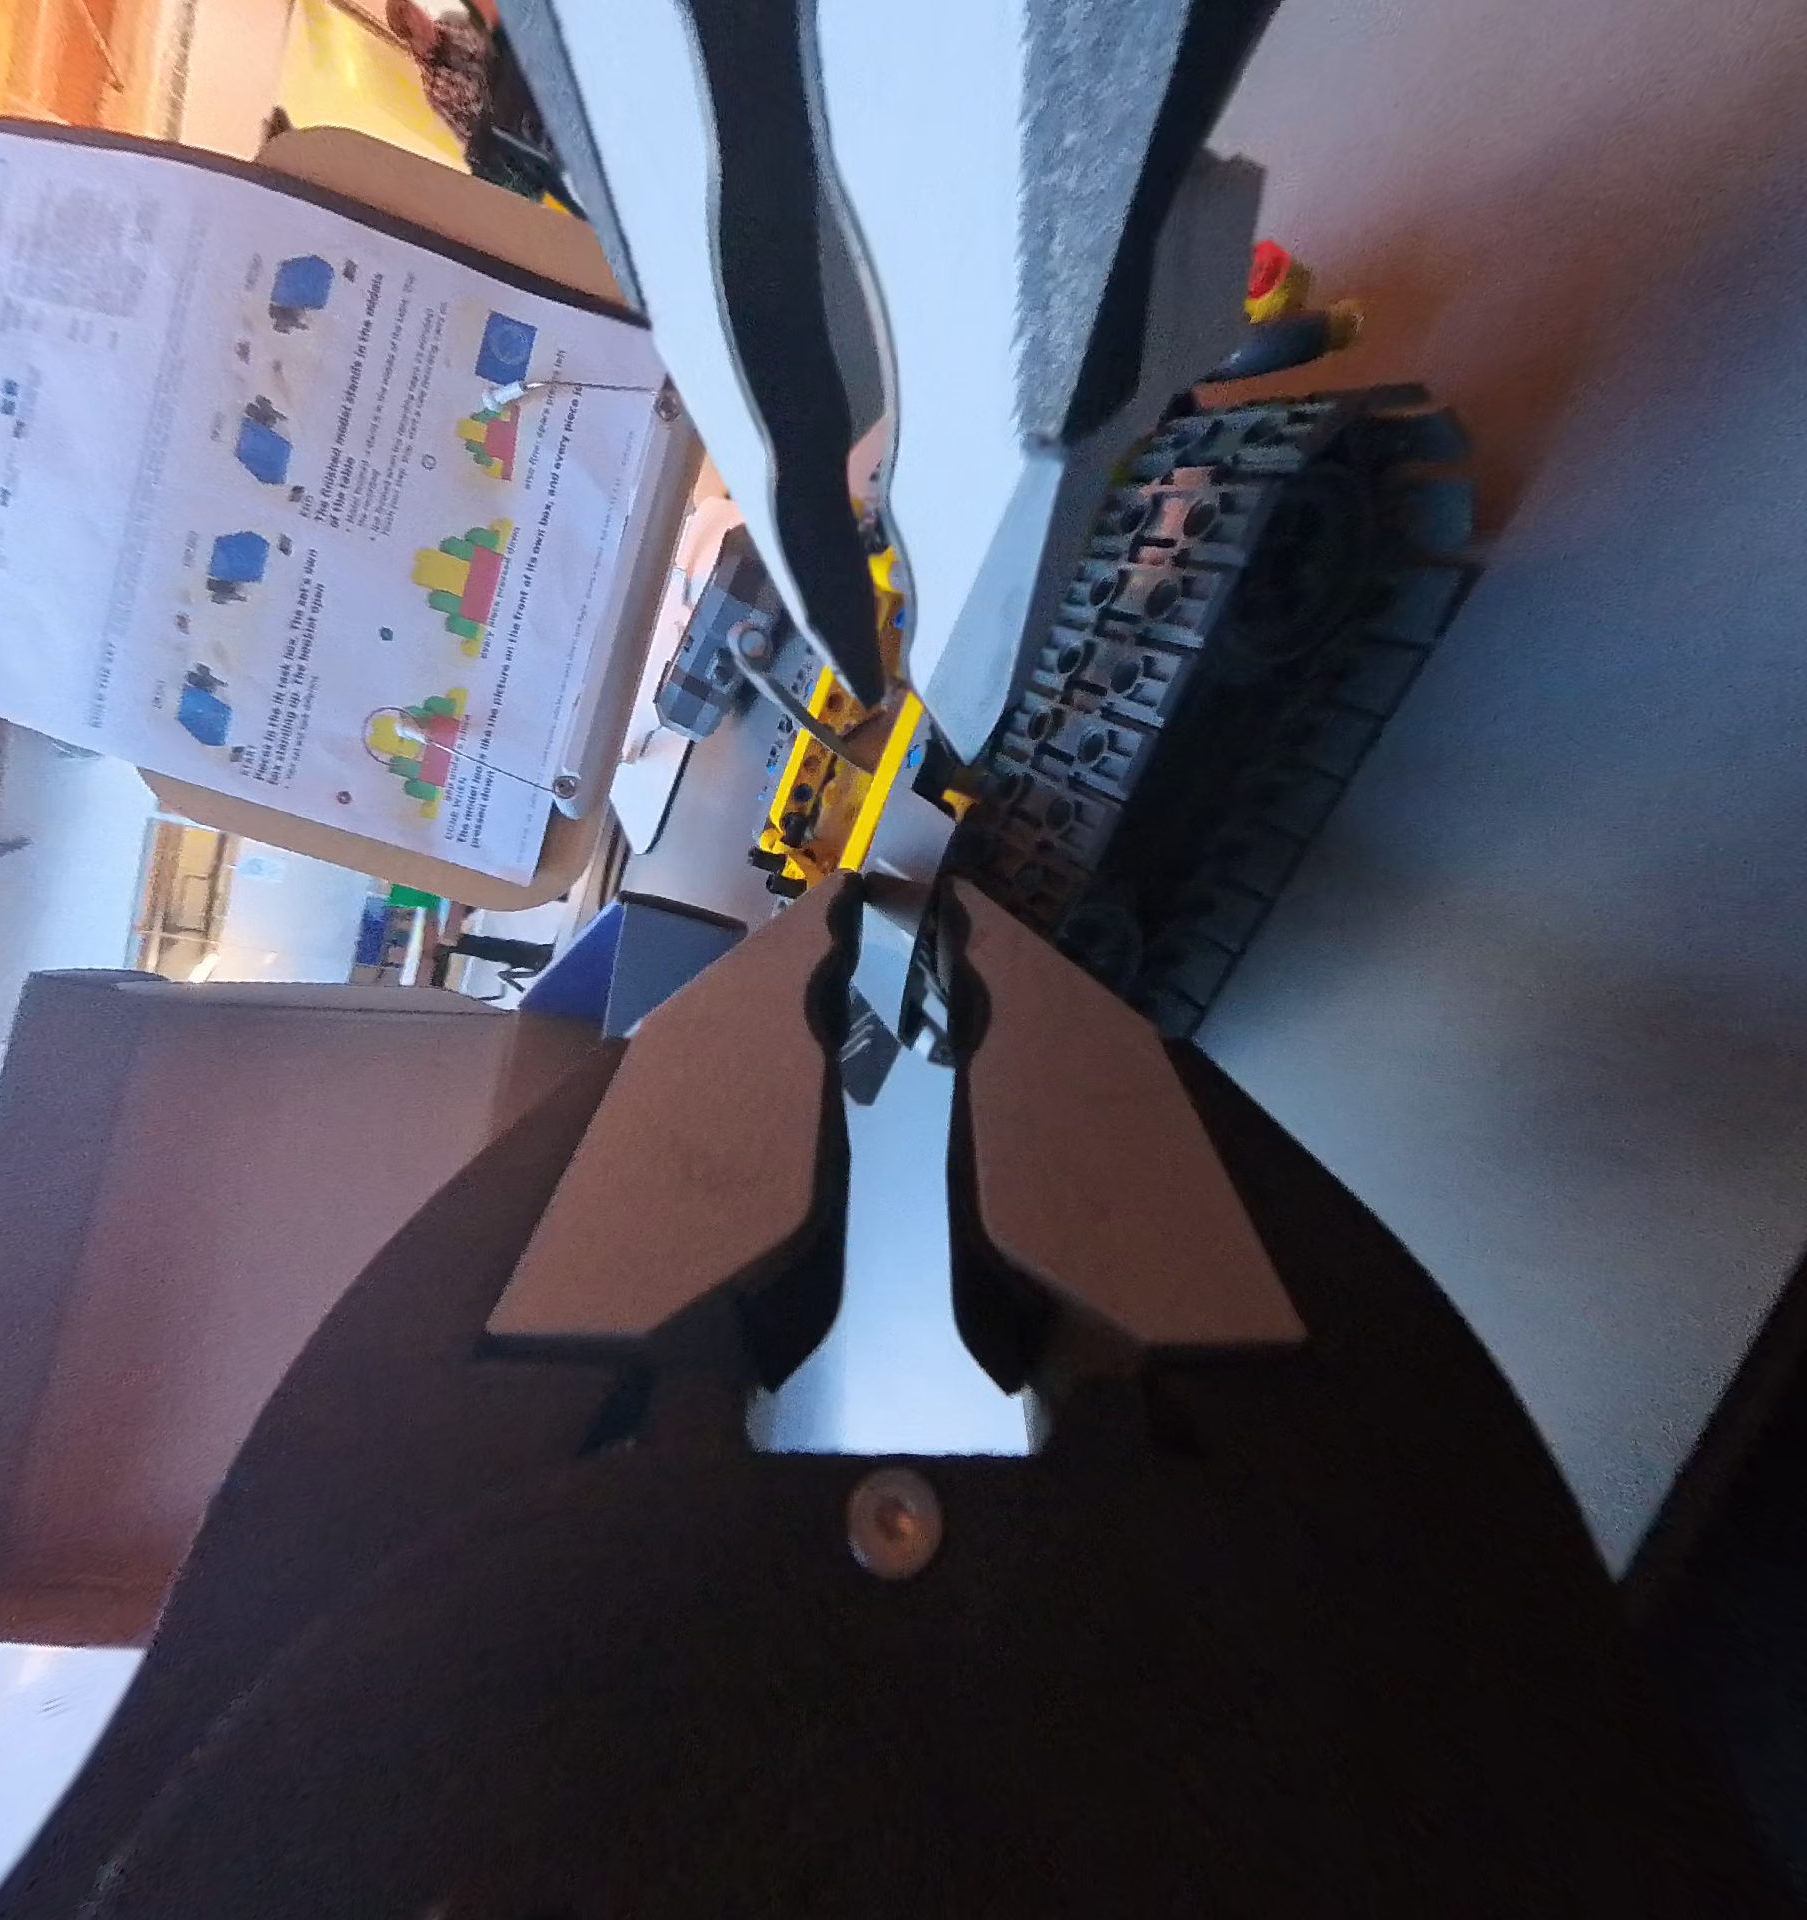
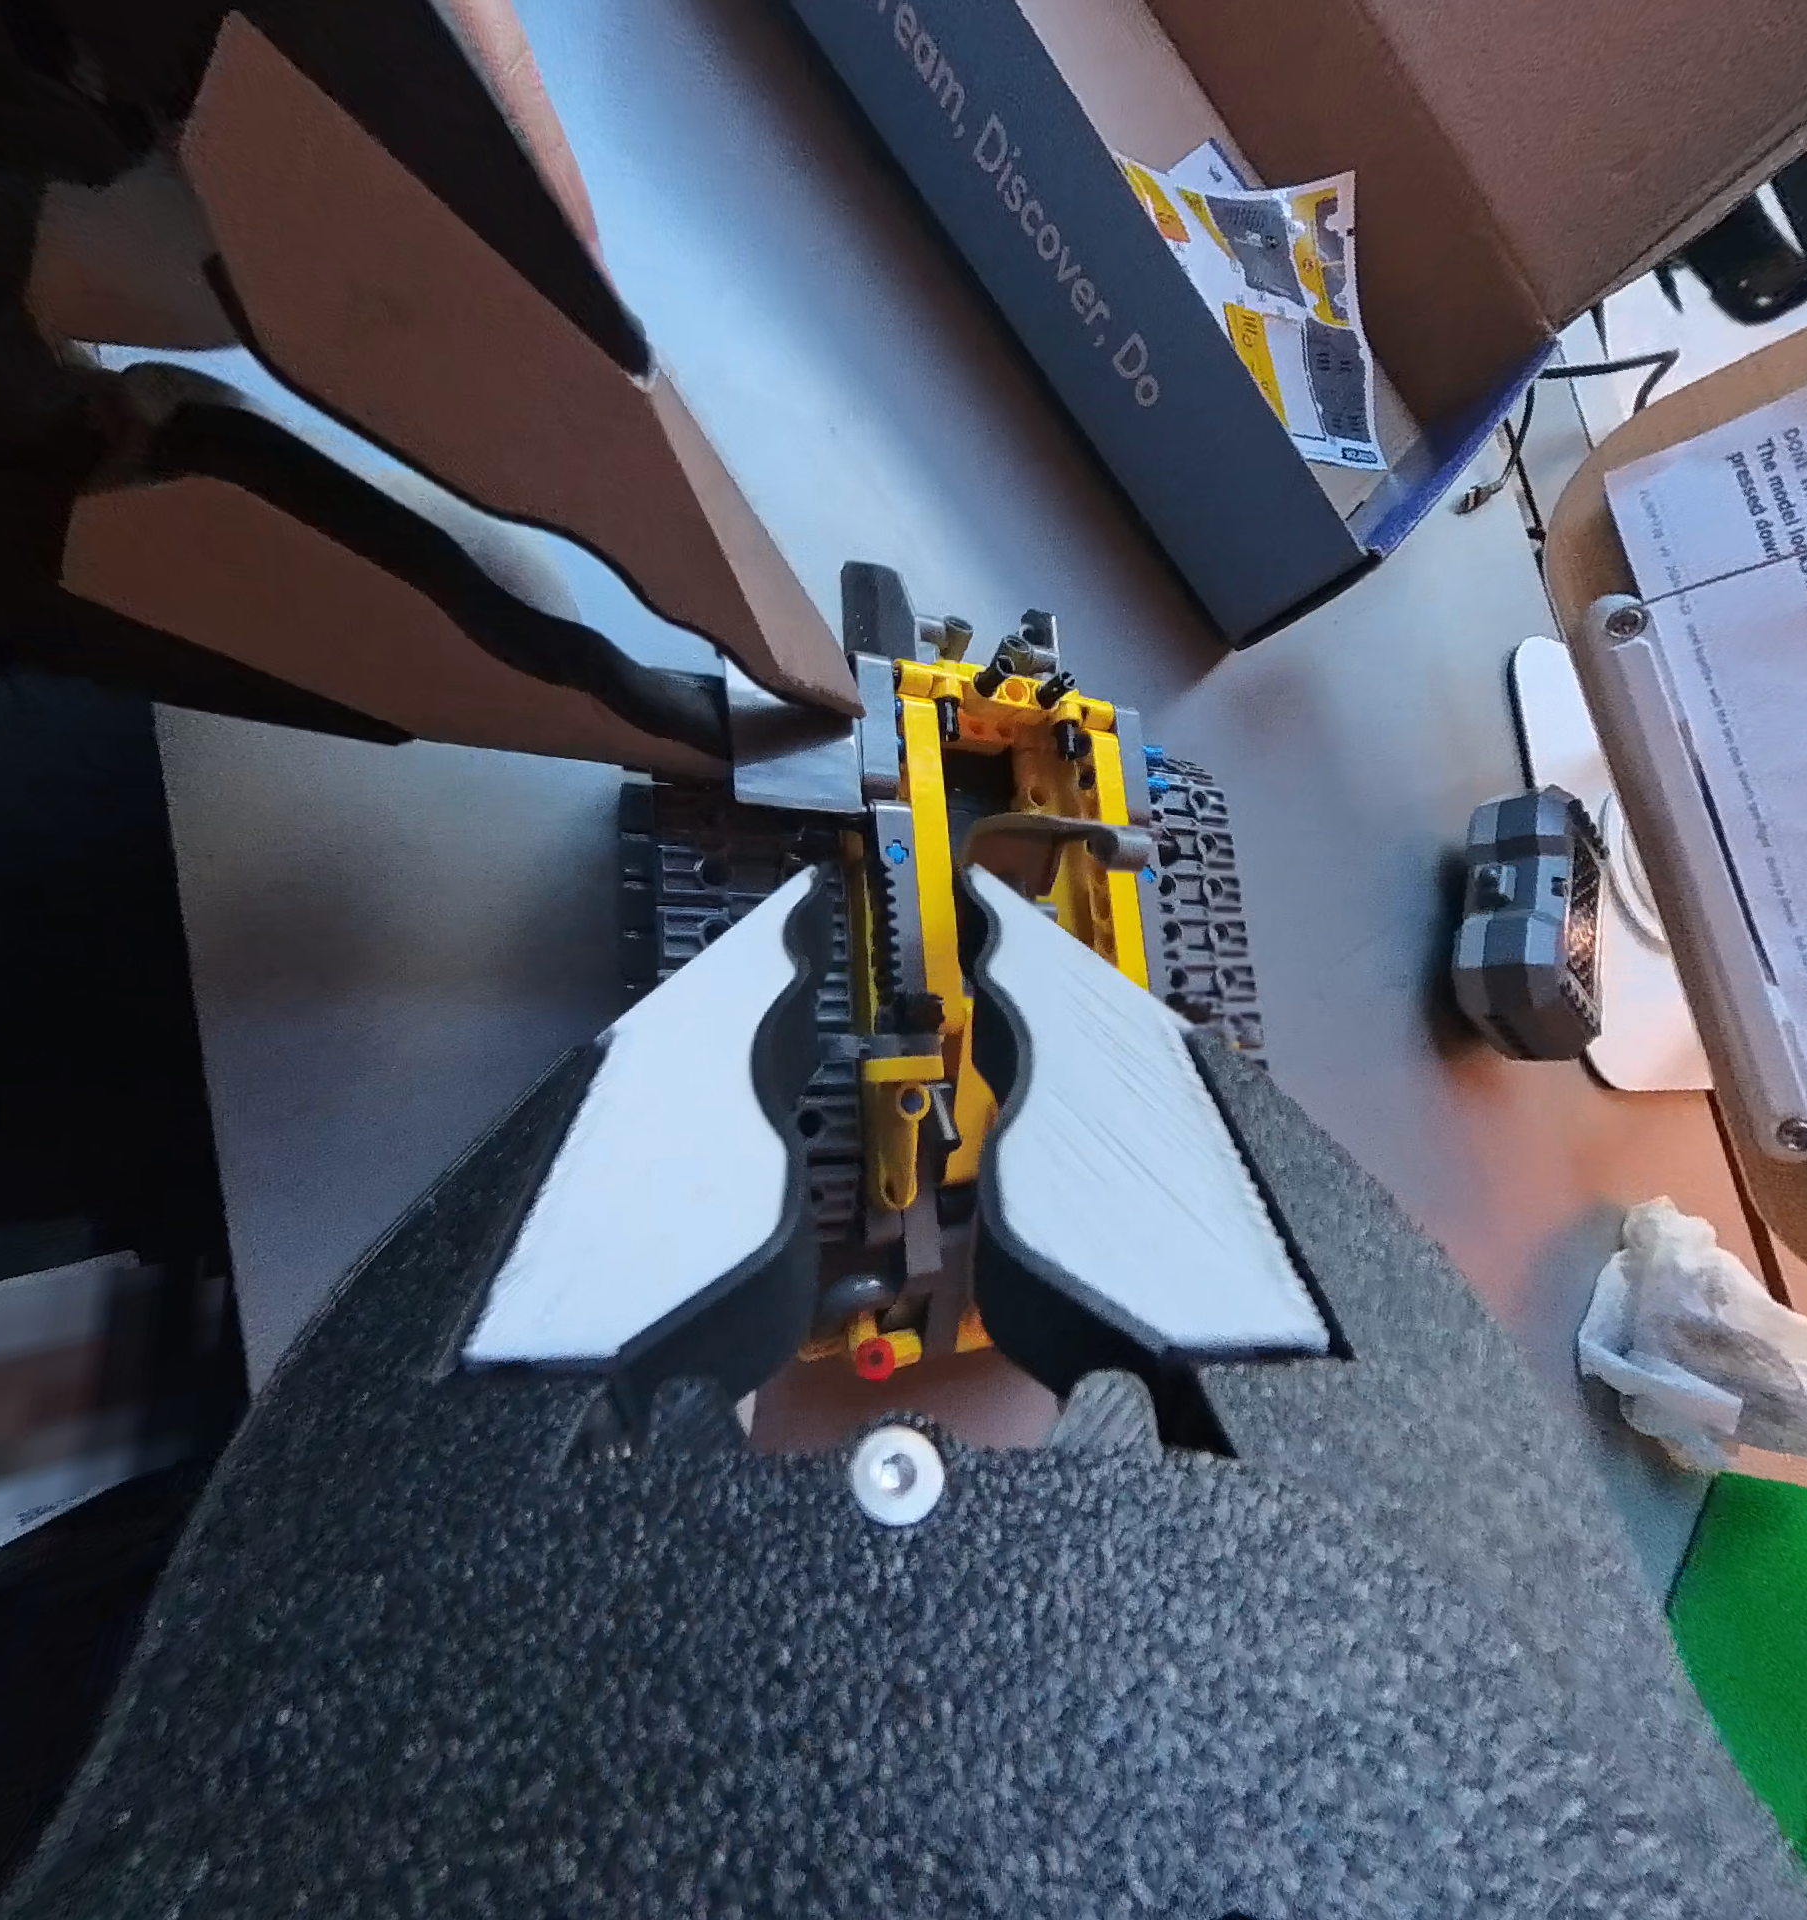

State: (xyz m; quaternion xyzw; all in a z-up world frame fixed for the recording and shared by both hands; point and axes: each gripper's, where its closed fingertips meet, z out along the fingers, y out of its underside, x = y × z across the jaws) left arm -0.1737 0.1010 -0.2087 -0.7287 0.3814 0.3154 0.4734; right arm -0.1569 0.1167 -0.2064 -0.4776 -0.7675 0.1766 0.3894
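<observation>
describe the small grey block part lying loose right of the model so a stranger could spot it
On the grey table, right of the yellow tracked model, the grey block lies alone by a clipboard. Unlike the crumpled white tissue nearby, it is boxy, dark grey, with a mesh-like side.

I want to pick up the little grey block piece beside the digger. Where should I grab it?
Grab the grey block piece across its two long flat sides, coming straight down from above. It lies flat and alone on the grey table, so the fingers fit either side; its netted end looks less firm.
</observation>
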